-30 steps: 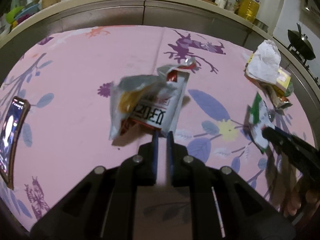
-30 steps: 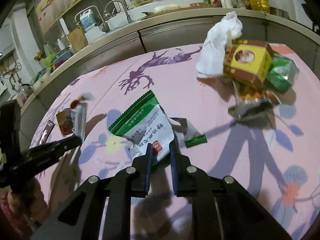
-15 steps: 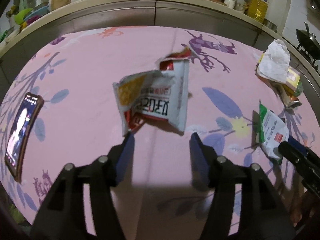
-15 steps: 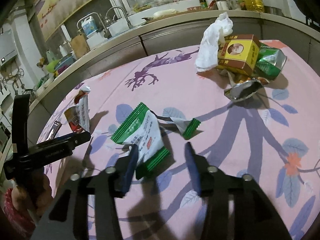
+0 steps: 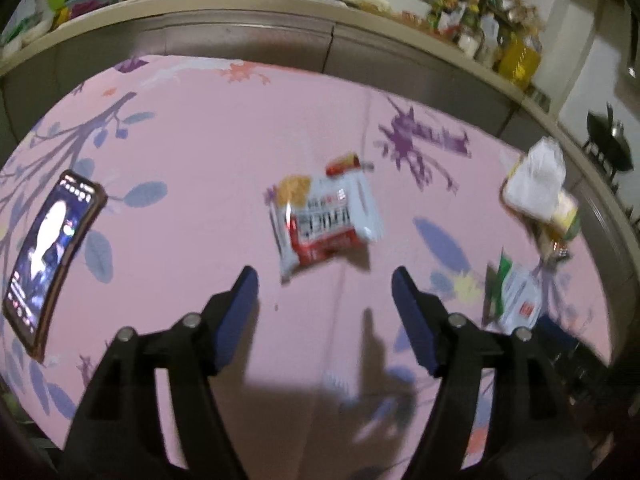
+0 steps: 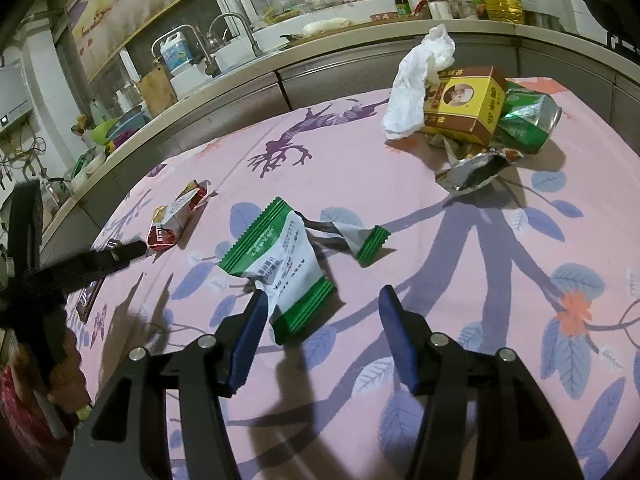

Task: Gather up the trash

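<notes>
A red-and-white snack wrapper (image 5: 324,220) lies flat on the pink tablecloth (image 5: 200,152), just beyond my left gripper (image 5: 325,274). Its jaws are opening and nothing is pressed between them. The same wrapper (image 6: 176,220) shows at the left of the right wrist view. A green-and-white wrapper (image 6: 280,256) lies on the cloth with its near end between the fingers of my right gripper (image 6: 323,294). Those jaws are opening too, with the pads clear of it. A torn green strip (image 6: 356,240) rests beside it.
At the back right sits a pile: white tissue (image 6: 420,84), a yellow box (image 6: 464,104), a crushed green can (image 6: 528,120) and a foil wrapper (image 6: 472,168). A lit phone (image 5: 48,256) lies at the left table edge. A cluttered kitchen counter (image 6: 360,40) runs behind the table.
Both grippers were shut on their wrappers and have opened wide. The red-and-white wrapper dropped flat and the left gripper drew back from it. The green-and-white wrapper now lies loose on the cloth.
</notes>
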A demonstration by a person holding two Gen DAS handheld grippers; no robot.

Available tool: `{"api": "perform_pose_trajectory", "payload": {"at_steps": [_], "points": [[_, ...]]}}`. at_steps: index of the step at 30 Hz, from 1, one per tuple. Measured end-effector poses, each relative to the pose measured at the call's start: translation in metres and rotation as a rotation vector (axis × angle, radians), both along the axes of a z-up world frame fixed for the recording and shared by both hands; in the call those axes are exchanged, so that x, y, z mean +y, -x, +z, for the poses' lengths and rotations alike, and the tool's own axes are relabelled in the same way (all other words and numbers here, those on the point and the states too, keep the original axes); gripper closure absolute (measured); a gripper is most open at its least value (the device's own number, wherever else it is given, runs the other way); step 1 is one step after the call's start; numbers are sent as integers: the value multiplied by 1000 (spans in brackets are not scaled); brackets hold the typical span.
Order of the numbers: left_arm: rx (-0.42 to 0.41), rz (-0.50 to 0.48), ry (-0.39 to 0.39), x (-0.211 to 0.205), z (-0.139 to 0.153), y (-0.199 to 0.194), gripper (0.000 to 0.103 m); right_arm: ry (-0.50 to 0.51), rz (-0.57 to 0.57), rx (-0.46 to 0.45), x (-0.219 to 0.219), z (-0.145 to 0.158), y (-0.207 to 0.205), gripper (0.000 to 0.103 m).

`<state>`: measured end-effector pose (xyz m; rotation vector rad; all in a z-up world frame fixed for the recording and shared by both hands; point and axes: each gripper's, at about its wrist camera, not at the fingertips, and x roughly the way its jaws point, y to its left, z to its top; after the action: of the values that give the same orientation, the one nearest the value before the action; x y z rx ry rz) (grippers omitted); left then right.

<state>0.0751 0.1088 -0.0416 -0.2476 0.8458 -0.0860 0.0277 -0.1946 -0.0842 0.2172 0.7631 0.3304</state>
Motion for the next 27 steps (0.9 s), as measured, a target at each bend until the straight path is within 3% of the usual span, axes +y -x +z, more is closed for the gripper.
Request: {"api": "perform_pose_trajectory", "payload": {"at_steps": [10, 16, 20, 22, 23, 24, 25, 27], "points": [[56, 17, 7, -7, -11, -50, 33, 55, 10, 9, 8, 2, -3, 47], [60, -13, -46, -25, -22, -59, 33, 103, 12, 11, 14, 2, -8, 47], [27, -38, -93, -34, -22, -57, 54, 135, 20, 7, 17, 2, -12, 48], [-1, -44, -113, -38, -18, -55, 74, 147, 28, 6, 19, 2, -14, 48], [-4, -57, -117, -40, -16, -55, 78, 155, 36, 3, 20, 2, -15, 48], [-3, -66, -105, -41, -15, -55, 80, 167, 45, -5, 21, 2, -17, 51], [-4, -77, -90, -42, -13, -54, 83, 170, 54, -11, 21, 1, -17, 68], [-12, -94, -73, -46, -7, -50, 87, 154, 63, -15, 19, 1, -17, 79]]}}
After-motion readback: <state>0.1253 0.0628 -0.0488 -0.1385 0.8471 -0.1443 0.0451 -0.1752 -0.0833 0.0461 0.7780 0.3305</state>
